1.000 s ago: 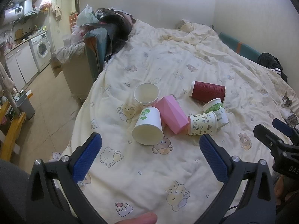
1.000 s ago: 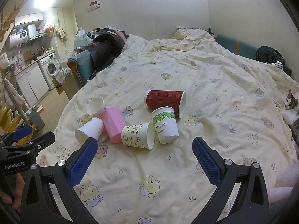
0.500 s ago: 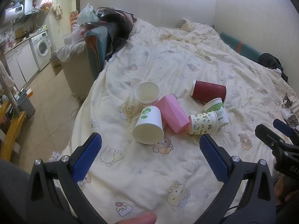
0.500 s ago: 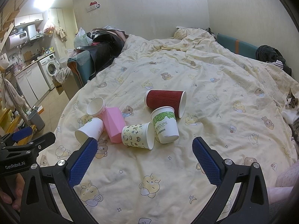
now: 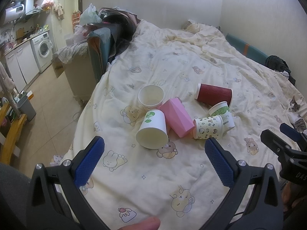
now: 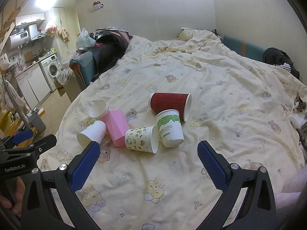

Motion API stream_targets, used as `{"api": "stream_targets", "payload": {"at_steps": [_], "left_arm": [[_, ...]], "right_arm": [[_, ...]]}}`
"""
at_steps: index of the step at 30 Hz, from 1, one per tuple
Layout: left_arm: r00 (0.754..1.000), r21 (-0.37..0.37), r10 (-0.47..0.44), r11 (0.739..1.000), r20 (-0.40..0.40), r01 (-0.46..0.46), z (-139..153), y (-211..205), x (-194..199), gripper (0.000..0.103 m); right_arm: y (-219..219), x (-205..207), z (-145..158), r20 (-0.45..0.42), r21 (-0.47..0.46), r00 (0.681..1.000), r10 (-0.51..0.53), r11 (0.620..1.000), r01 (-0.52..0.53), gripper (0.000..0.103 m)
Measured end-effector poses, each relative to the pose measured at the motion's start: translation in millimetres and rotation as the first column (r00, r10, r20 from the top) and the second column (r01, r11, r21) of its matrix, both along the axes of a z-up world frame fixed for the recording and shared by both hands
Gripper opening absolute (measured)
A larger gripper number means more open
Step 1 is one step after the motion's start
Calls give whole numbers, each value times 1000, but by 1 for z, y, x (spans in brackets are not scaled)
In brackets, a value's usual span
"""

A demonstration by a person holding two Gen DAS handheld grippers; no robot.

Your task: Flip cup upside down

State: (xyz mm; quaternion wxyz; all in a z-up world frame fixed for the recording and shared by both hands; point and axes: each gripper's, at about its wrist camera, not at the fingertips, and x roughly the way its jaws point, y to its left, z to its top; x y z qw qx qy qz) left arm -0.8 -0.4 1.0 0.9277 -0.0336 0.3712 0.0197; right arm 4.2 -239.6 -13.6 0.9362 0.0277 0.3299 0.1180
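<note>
Several cups lie in a cluster on the bed's cartoon-print duvet (image 5: 172, 172). A white cup with a green sprout (image 5: 153, 132) lies on its side, mouth toward me. A plain white cup (image 5: 151, 97) leans behind it. A pink faceted cup (image 5: 177, 117) lies beside them. A bear-print cup (image 5: 208, 127), a green-leaf cup (image 5: 222, 117) and a dark red ribbed cup (image 5: 214, 94) lie to the right. They also show in the right wrist view: bear-print cup (image 6: 142, 139), green-leaf cup (image 6: 169, 127), red cup (image 6: 169, 102). My left gripper (image 5: 153, 161) and right gripper (image 6: 148, 162) are open, empty, short of the cups.
A cat (image 6: 298, 115) lies at the bed's right edge. Left of the bed are a teal chair piled with clothes (image 5: 101, 46), a tiled floor, a grey bin (image 5: 26, 107) and a washing machine (image 5: 43, 49). A wall runs behind the bed.
</note>
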Motion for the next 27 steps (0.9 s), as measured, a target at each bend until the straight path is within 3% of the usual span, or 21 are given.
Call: {"api": "stream_targets", "payload": {"at_steps": [6, 14, 21, 27], "left_arm": [[1000, -7, 0, 1000, -10, 0, 1, 1, -1, 103], [986, 4, 45, 999, -162, -46, -8, 15, 24, 103], [949, -10, 13, 1000, -316, -17, -22, 16, 66, 103], [877, -42, -11, 999, -481, -10, -56, 11, 114, 103]], "right_arm": [[0, 0, -1, 7, -13, 1000, -6, 1000, 6, 103], [0, 24, 0, -84, 9, 996, 36, 999, -35, 103], [7, 56, -6, -194, 28, 977, 84, 996, -80, 103], [13, 85, -21, -273, 20, 957, 97, 995, -96, 103]]}}
